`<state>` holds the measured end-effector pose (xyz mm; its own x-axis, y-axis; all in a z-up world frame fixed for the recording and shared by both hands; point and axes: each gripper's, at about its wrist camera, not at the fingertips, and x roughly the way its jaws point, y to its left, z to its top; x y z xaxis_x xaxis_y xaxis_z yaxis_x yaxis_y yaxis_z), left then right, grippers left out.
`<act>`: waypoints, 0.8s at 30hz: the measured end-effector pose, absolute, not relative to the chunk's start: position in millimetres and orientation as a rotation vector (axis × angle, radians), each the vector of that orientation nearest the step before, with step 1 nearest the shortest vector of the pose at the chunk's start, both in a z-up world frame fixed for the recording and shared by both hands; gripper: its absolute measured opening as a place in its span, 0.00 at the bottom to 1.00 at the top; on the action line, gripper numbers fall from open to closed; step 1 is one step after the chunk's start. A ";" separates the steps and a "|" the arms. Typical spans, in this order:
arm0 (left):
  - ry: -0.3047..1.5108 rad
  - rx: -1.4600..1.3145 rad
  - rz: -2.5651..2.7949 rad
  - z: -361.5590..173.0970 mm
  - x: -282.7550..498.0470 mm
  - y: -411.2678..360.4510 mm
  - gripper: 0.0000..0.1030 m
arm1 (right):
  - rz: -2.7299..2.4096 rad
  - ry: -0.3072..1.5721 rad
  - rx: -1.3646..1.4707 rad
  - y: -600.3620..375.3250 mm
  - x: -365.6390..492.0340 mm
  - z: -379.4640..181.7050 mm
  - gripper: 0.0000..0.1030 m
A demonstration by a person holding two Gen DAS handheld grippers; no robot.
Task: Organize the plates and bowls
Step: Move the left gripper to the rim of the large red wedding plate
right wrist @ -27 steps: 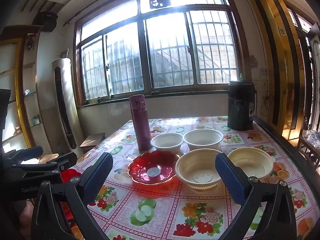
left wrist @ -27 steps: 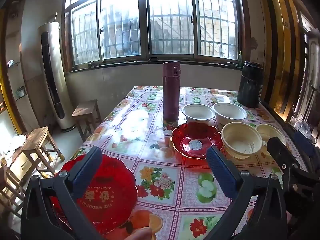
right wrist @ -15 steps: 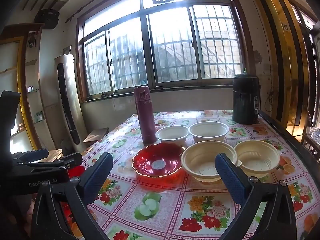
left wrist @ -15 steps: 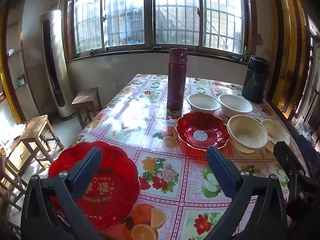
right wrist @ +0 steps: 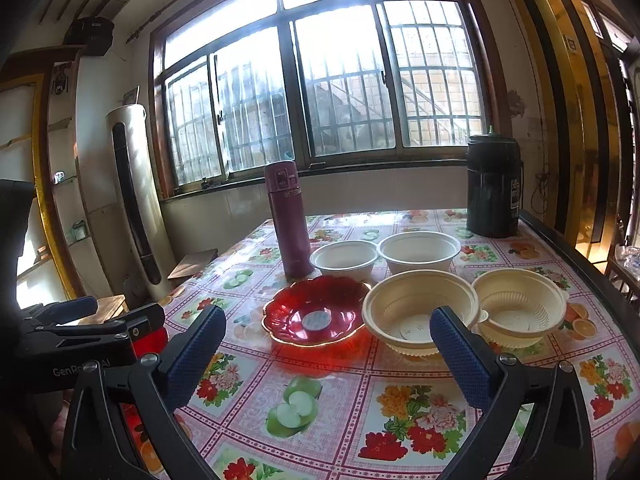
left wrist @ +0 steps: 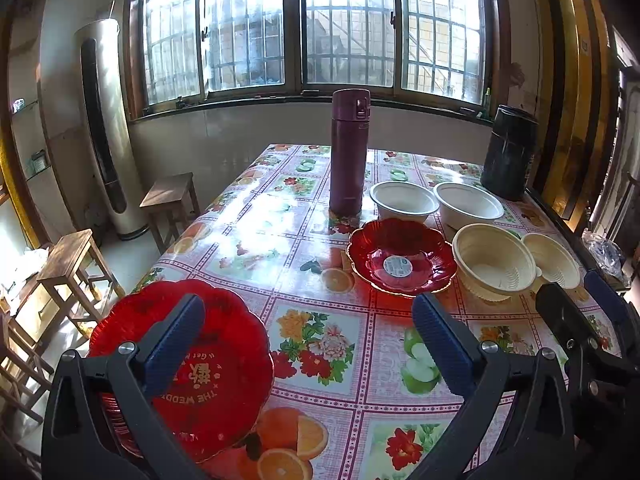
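1. My left gripper (left wrist: 308, 332) stands wide open with nothing between its blue pads, tipped down over the near end of the table (left wrist: 256, 216).
2. The large red plate (left wrist: 188, 368) lies under my left finger, at the near left corner; whether the pad touches it I cannot tell.
3. Ahead and right of the left gripper sits the small red plate (left wrist: 402, 256), with a sticker in its middle.
4. My right gripper (right wrist: 328, 340) is also spread wide and empty, held above the flowered cloth.
5. Just beyond its right finger are two cream bowls (right wrist: 420, 312), touching rim to rim, the smaller one (right wrist: 520, 304) further right.
6. Behind them stand two white bowls (right wrist: 344, 258) side by side, the larger (right wrist: 418, 250) on the right.
7. A maroon flask (right wrist: 288, 220) stands upright past the small red plate, a dark jug (right wrist: 494, 188) at the far right edge.
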<state>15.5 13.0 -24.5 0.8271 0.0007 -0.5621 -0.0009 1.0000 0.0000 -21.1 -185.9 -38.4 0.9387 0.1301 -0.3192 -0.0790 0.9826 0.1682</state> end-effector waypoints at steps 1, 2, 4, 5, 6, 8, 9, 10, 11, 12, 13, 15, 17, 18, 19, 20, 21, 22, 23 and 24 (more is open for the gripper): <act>0.598 0.000 0.000 -24.7 15.6 13.6 1.00 | 0.110 0.339 0.155 -185.4 -20.3 -39.1 1.00; 0.598 0.000 0.002 -24.9 15.6 13.7 1.00 | 0.111 0.342 0.154 -184.8 -19.7 -39.5 1.00; 0.599 -0.001 0.004 -26.2 15.6 14.8 1.00 | 0.114 0.346 0.152 -183.0 -18.5 -40.9 1.00; 0.601 -0.001 0.007 -26.5 15.8 15.8 1.00 | 0.117 0.348 0.151 -182.1 -18.1 -41.0 1.00; 0.603 -0.001 0.009 -27.0 16.4 16.9 1.00 | 0.119 0.349 0.150 -181.3 -17.5 -41.5 1.00; 0.605 -0.002 0.013 -27.5 17.3 20.0 1.00 | 0.122 0.353 0.145 -179.2 -16.2 -40.7 1.00; 0.605 -0.004 0.016 -27.9 17.3 21.7 1.00 | 0.124 0.355 0.142 -178.2 -15.3 -40.2 1.00; 0.605 -0.006 0.019 -28.0 17.5 23.3 1.00 | 0.126 0.357 0.140 -177.4 -15.0 -40.2 1.00; 0.605 -0.008 0.023 -28.1 17.5 25.3 1.00 | 0.129 0.358 0.140 -176.5 -14.5 -40.3 1.00; 0.606 -0.008 0.028 -28.1 17.8 26.1 1.00 | 0.132 0.359 0.140 -176.4 -13.3 -40.4 1.00; 0.605 -0.008 0.033 -28.3 17.6 27.7 1.00 | 0.134 0.359 0.139 -175.5 -12.8 -40.3 1.00; 0.605 -0.011 0.044 -28.6 18.0 33.1 1.00 | 0.139 0.364 0.135 -172.2 -11.6 -39.5 1.00; 0.607 -0.016 0.057 -29.4 18.2 39.1 1.00 | 0.146 0.365 0.131 -168.8 -10.2 -39.6 1.00; 0.608 -0.018 0.062 -29.7 18.9 41.7 1.00 | 0.150 0.365 0.129 -166.1 -9.7 -39.4 1.00; 0.610 -0.020 0.068 -30.2 19.1 45.0 1.00 | 0.156 0.366 0.127 -162.9 -9.2 -38.9 1.00; 0.612 -0.024 0.074 -30.7 19.4 48.3 1.00 | 0.162 0.368 0.124 -160.0 -8.5 -38.2 1.00; 0.613 -0.028 0.082 -31.0 19.8 51.8 1.00 | 0.167 0.369 0.120 -156.0 -7.6 -38.0 1.00; 0.614 -0.032 0.089 -31.3 20.2 54.8 1.00 | 0.174 0.369 0.116 -152.6 -6.7 -37.6 1.00; 0.615 -0.035 0.096 -31.5 20.4 58.5 1.00 | 0.179 0.368 0.113 -149.0 -5.7 -37.1 1.00; 0.616 -0.037 0.103 -31.8 20.2 62.4 1.00 | 0.186 0.368 0.111 -145.0 -4.6 -36.3 1.00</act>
<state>20.2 62.4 -31.8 0.8114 0.0859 -0.5781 -0.1077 0.9942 -0.0035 -4.6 -145.0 -36.3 0.9164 0.2004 -0.3464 -0.1603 0.9769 0.1412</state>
